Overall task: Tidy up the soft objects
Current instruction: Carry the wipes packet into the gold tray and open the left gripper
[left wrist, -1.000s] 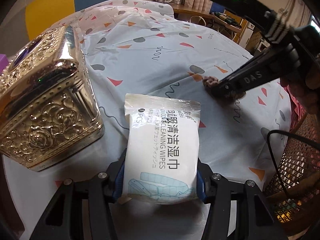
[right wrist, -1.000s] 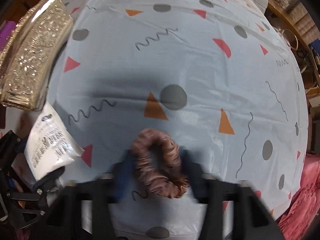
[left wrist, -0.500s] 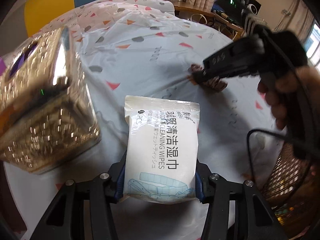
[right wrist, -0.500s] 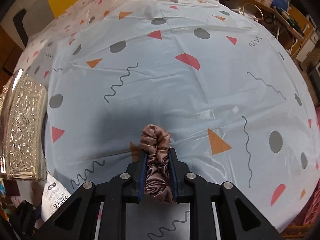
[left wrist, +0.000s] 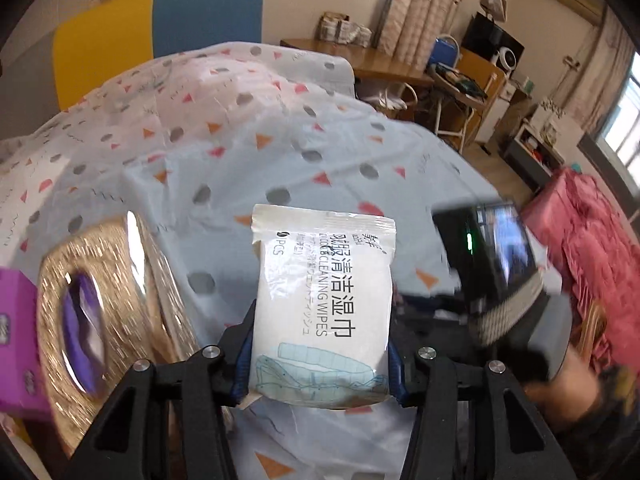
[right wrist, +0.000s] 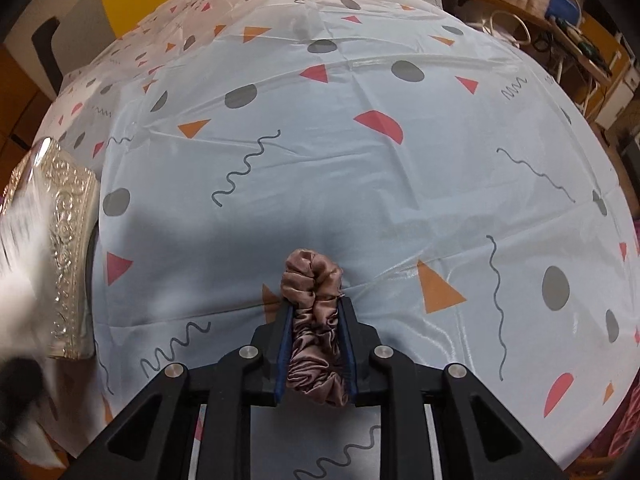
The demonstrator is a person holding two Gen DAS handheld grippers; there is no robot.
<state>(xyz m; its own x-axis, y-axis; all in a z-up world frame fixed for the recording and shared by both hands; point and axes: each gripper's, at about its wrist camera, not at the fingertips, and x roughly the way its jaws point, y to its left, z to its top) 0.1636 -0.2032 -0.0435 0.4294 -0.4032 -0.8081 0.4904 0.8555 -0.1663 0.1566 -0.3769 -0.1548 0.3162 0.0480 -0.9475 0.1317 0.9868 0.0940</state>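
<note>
While pinched between the left gripper's (left wrist: pixel 320 364) jaws at lower centre, wipes pack (left wrist: pixel 323 300) stands raised above the bench (left wrist: pixel 248 168). Brown scrunchie (right wrist: pixel 316 328) squeezed in right gripper's (right wrist: pixel 315 344) nearly closed jaws, lower centre. Gold box (left wrist: pixel 108 304) at lower left.

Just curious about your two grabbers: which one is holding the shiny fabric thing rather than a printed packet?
The right gripper: its fingers pinch a brown satin scrunchie. The left gripper instead clamps a white wet wipes pack with printed text.
</note>
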